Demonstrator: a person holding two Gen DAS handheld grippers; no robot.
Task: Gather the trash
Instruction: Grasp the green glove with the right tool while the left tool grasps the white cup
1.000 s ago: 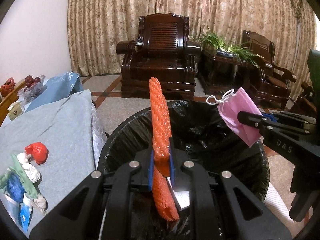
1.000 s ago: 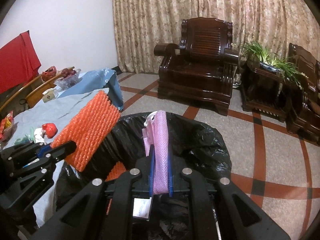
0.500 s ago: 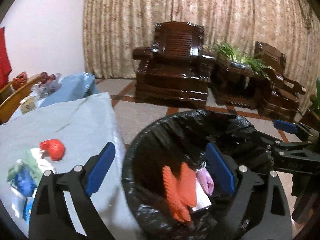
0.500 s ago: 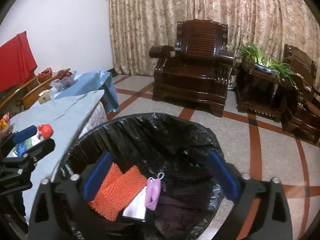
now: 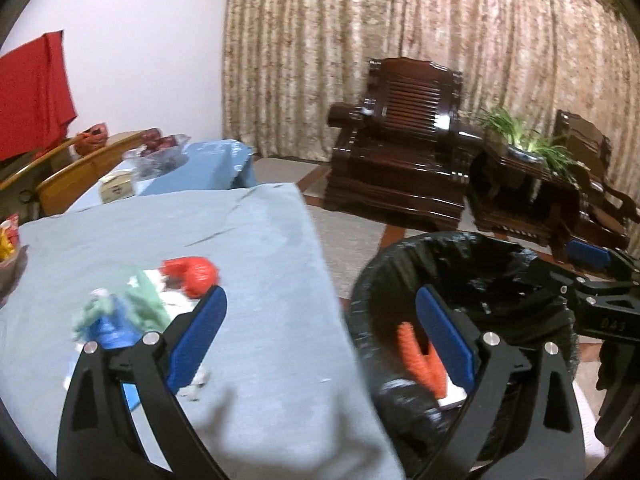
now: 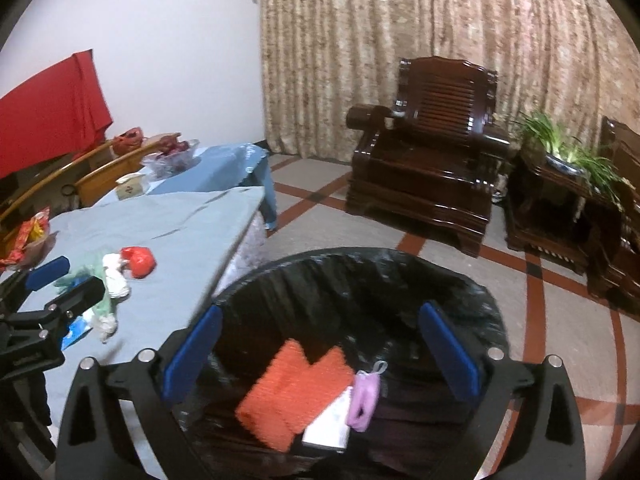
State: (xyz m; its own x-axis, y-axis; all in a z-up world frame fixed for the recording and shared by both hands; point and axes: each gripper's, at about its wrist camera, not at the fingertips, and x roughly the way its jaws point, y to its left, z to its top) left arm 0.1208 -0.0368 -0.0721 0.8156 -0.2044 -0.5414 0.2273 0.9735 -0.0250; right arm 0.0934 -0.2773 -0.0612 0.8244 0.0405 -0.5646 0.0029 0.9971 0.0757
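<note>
While my two tongs stand wide apart with nothing between them, the left gripper hangs over the table edge, its jaws opening a little more, and the right gripper hangs above the trash bin on the right. I judge the bin stands just beside the table so trash falls in easily. Inside its glossy, crinkled black liner lie a bumpy orange foam net, a soft pink mask and a flat white card. On the smooth blue cloth, at the near left, remain a crumpled red wrapper and green and white scraps.
</note>
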